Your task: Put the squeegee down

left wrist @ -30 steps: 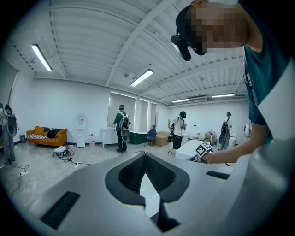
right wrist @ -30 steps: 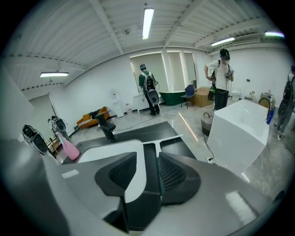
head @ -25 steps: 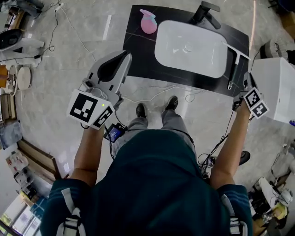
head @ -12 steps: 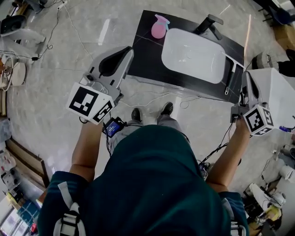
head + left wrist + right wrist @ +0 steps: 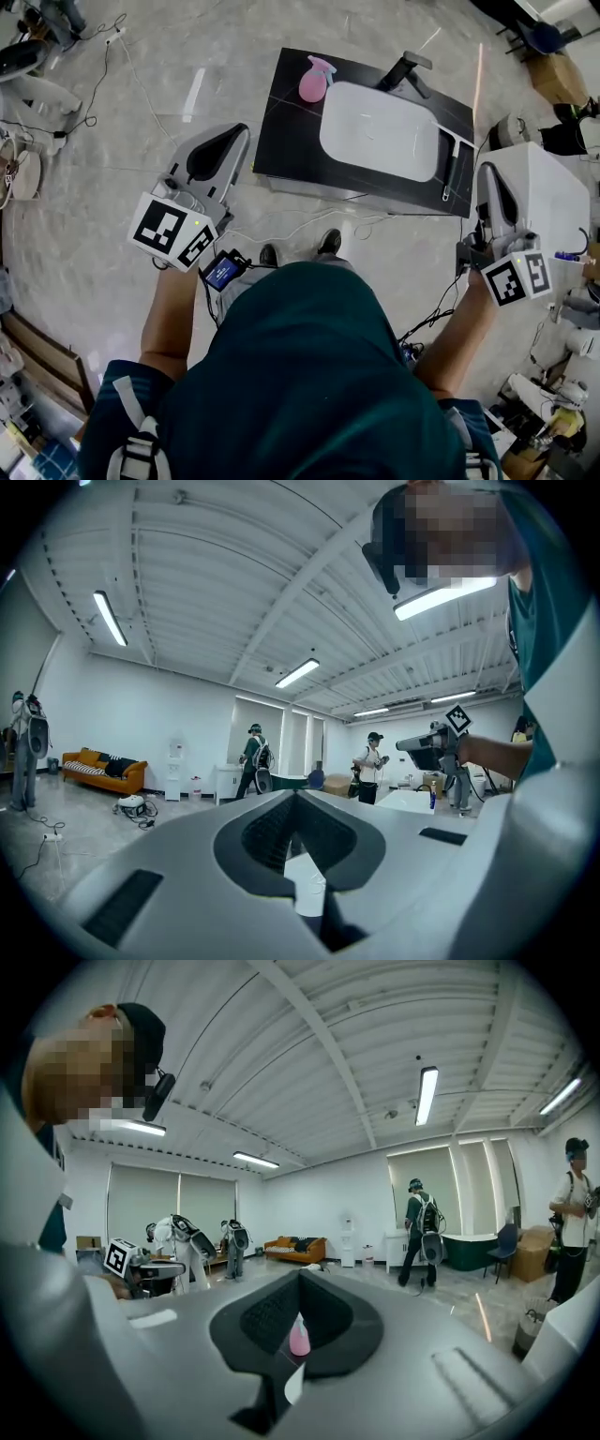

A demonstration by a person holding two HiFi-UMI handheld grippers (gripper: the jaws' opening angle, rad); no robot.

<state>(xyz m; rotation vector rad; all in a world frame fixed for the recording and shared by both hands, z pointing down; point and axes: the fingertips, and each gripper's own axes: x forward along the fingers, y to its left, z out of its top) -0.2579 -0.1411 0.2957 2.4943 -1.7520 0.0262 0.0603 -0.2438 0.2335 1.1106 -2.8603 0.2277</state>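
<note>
In the head view the squeegee [image 5: 450,167] lies at the right end of the black table [image 5: 286,122], beside the white basin [image 5: 380,131], with nothing holding it. My right gripper [image 5: 487,171] hovers near that table corner, apart from the squeegee, shut and empty. My left gripper [image 5: 241,132] is off the table's left edge, jaws together and empty. A pink spray bottle [image 5: 314,77] stands at the far left of the table. It also shows in the right gripper view, where the bottle [image 5: 299,1337] sits behind the right gripper [image 5: 300,1275]. The left gripper [image 5: 296,794] points level into the room.
A black faucet [image 5: 405,67] stands behind the basin. A white cabinet [image 5: 553,192] is close on the right. Cables [image 5: 309,220] trail on the floor by my feet. Several people [image 5: 253,759] and an orange sofa [image 5: 101,769] are farther off in the room.
The right gripper has drawn back and up from the squeegee's handle, which stays on the table. The left gripper has shifted a little left, away from the table.
</note>
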